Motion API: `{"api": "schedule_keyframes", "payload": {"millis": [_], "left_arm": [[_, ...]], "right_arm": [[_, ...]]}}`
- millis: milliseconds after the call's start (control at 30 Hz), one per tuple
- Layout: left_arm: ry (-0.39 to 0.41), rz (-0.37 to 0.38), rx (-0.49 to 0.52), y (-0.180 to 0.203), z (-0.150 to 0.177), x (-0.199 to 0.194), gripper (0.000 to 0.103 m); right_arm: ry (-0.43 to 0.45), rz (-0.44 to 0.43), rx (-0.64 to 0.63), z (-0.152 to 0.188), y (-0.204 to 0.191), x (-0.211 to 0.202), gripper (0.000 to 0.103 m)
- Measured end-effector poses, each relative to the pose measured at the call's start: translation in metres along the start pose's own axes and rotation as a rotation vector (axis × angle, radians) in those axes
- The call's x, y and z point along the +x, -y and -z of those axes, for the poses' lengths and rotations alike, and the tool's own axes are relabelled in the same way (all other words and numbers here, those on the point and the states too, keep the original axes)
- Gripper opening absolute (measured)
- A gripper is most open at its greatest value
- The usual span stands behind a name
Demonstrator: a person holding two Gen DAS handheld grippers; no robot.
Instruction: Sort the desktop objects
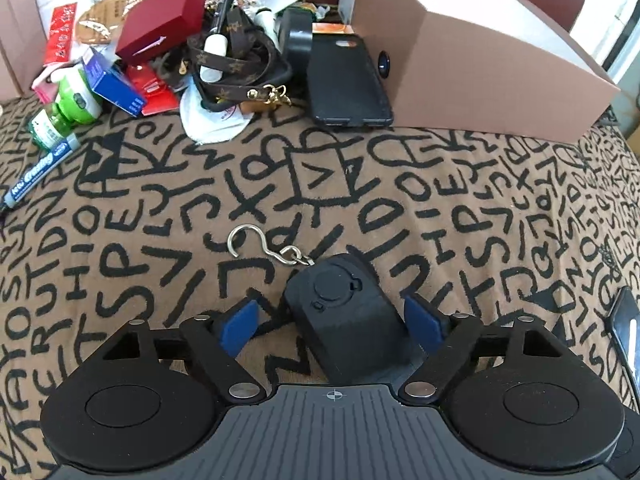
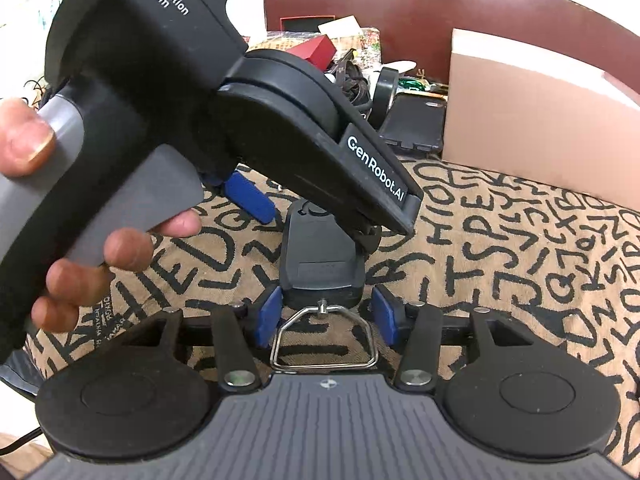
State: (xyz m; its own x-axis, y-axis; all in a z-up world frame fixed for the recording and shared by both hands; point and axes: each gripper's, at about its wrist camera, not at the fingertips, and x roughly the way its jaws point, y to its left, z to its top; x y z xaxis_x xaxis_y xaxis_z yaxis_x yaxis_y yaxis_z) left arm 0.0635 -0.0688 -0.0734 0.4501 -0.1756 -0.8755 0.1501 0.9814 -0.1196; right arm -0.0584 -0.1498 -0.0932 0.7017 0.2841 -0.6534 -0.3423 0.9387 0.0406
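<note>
A black hanging scale (image 1: 346, 312) with a steel hook (image 1: 264, 246) lies on the patterned cloth (image 1: 440, 208). My left gripper (image 1: 336, 322) is open, its blue pads on either side of the scale body, not touching it. In the right wrist view the same scale (image 2: 322, 256) lies ahead, its wire handle (image 2: 324, 340) toward me. My right gripper (image 2: 326, 314) is open around the scale's near end. The left gripper's body (image 2: 256, 120), held in a hand (image 2: 100, 256), hangs over the scale.
A pile of clutter sits at the back: a red box (image 1: 160, 20), a brown strap (image 1: 236, 64), a black phone case (image 1: 346, 80), a green bottle (image 1: 64, 112), a blue marker (image 1: 36, 178). A cardboard box (image 1: 480, 64) stands at back right.
</note>
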Motion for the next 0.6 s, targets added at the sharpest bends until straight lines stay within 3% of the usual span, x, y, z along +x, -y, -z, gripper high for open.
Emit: {"api": "schedule_keyframes", "payload": {"millis": [133,233,600], "left_arm": [[-0.040,-0.016,0.021,0.013,0.002,0.005,0.085],[-0.040,-0.036,0.066,0.022,0.005,0.007,0.082],[-0.035,-0.040,0.065,0.021,0.003,0.012,0.082]], "right_arm": [[0.002,0.001,0.010,-0.004,0.004,0.004,0.055],[0.000,0.002,0.018,0.001,0.004,0.000,0.055],[-0.002,0.004,0.039,-0.004,0.008,0.013,0.056]]}}
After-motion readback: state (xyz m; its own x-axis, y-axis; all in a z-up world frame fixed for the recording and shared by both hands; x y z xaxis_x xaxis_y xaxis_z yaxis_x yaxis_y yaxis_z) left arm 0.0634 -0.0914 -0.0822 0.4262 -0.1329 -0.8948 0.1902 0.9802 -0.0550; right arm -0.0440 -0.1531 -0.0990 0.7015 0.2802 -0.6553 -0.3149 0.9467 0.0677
